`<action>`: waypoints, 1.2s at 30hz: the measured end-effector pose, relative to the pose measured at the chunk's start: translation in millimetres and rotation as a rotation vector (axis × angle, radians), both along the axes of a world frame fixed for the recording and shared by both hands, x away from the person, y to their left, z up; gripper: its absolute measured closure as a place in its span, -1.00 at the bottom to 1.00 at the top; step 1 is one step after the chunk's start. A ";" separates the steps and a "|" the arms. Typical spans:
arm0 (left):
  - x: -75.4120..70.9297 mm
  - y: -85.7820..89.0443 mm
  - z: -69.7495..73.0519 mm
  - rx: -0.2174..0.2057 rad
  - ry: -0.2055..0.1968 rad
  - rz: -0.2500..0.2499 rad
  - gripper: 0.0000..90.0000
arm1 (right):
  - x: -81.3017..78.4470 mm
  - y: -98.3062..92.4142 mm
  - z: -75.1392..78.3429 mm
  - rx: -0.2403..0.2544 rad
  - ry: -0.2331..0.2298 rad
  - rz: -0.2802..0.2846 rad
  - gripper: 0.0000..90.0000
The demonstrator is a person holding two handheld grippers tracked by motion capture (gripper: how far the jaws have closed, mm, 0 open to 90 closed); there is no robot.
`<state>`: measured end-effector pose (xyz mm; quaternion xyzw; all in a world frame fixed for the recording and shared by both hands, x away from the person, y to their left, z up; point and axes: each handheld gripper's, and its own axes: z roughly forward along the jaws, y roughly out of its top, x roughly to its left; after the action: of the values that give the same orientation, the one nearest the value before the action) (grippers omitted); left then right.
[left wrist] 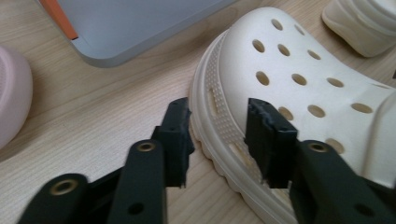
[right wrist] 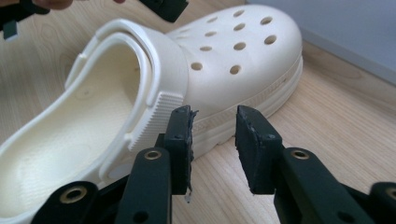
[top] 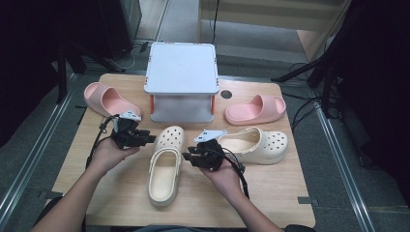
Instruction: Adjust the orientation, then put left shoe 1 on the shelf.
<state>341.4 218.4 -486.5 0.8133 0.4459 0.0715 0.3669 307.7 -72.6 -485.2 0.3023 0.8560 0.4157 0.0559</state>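
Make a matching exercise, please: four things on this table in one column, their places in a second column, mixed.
1. near clog
2. far clog
3. white stand
4. left pink slide

a. table's far middle
b. table's left far corner
c. between both grippers
d. lying crosswise behind the right gripper

Pairs: 1-c, 2-d, 3-a, 4-b

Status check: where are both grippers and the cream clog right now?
Left gripper and right gripper open, flanking cream clog. Clog flat on table, unheld. Second clog close at right.
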 end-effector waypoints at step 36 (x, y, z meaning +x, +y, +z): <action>42.9 -5.1 87.4 -0.048 -0.106 -0.061 0.71 | -34.1 41.0 -15.3 0.008 0.063 -0.161 -0.10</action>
<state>384.3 213.2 -399.1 0.8125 0.4023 0.0925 0.4116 273.7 -31.6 -500.5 0.3834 0.8285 0.4036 0.0609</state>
